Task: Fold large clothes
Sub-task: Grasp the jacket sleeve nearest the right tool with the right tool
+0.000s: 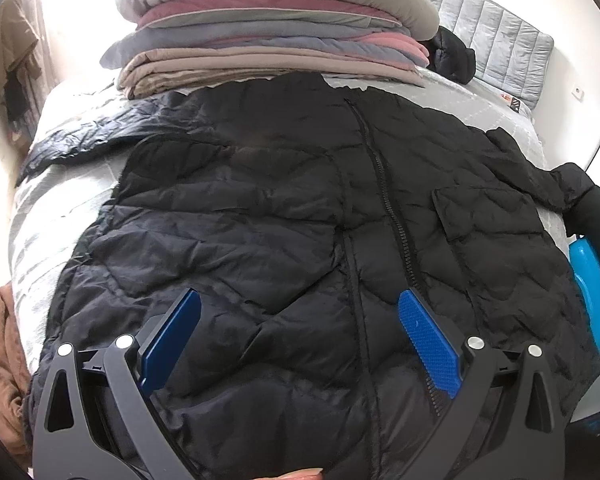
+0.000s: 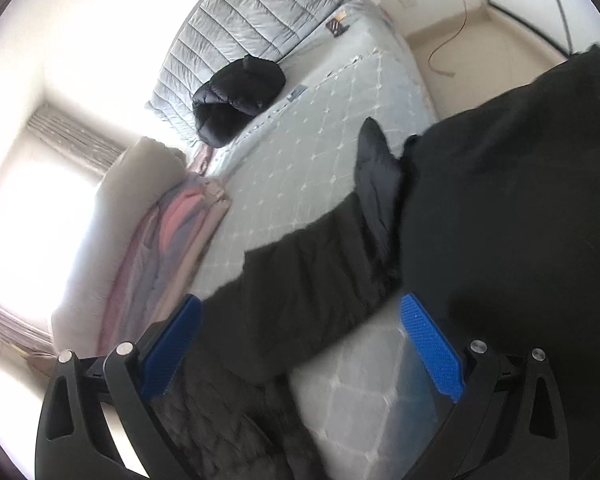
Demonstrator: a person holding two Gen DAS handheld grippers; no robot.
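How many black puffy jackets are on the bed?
2. One black jacket lies spread flat under the open left gripper. A bundled black jacket sits by the grey headboard. More could hide behind the blanket stack.

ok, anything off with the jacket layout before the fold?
The black puffer jacket lies mostly flat, but its right sleeve hangs off the mattress edge. Both claws are open and hold nothing.

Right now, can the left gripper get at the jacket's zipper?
Probably yes. The left gripper is open right over the black jacket, the zipper runs beside its right finger, and nothing covers it.
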